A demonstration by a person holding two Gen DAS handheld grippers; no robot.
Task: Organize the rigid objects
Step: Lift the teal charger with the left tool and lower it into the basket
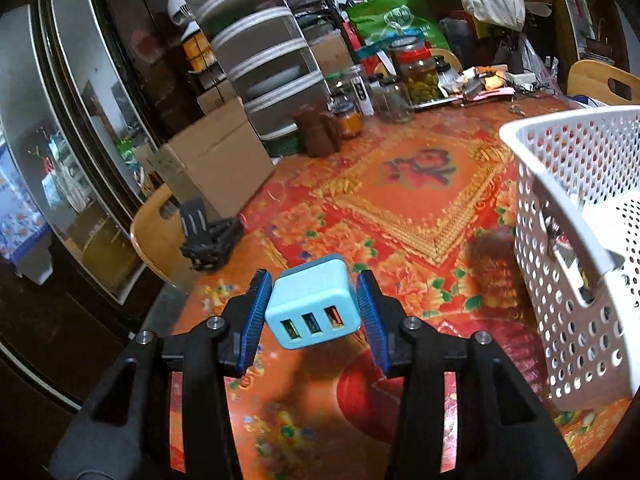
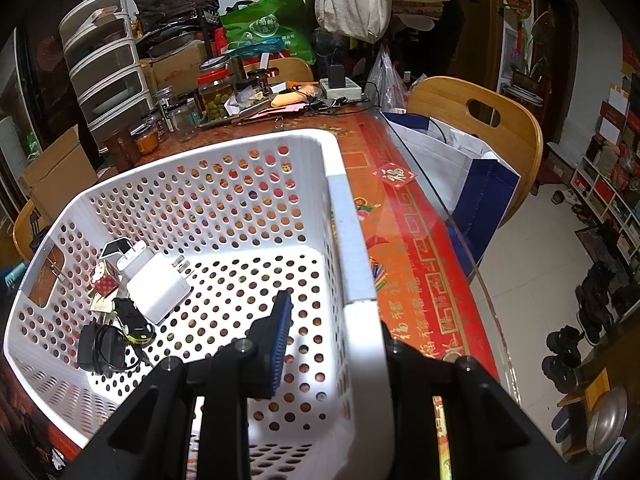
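Observation:
My left gripper (image 1: 314, 304) is shut on a light blue USB charger (image 1: 313, 301) with three ports facing the camera, held above the red patterned tablecloth (image 1: 420, 200). The white perforated basket (image 1: 576, 216) stands to its right. In the right wrist view my right gripper (image 2: 332, 340) straddles the basket's right wall (image 2: 360, 320), with one blue finger pad (image 2: 280, 344) inside and the other finger hidden outside the wall. Inside the basket (image 2: 132, 184) lie a white charger (image 2: 158, 292), a black adapter with cable (image 2: 98, 350), a small black object (image 2: 134, 320) and other small items.
Jars (image 1: 420, 76), a stack of drawers (image 1: 260, 60) and cardboard boxes (image 1: 216, 164) crowd the table's far side. A black clip-like object (image 1: 208, 240) lies at the left edge near a wooden chair (image 1: 156, 232). Another wooden chair (image 2: 480, 120) with a bag (image 2: 460, 168) stands to the right.

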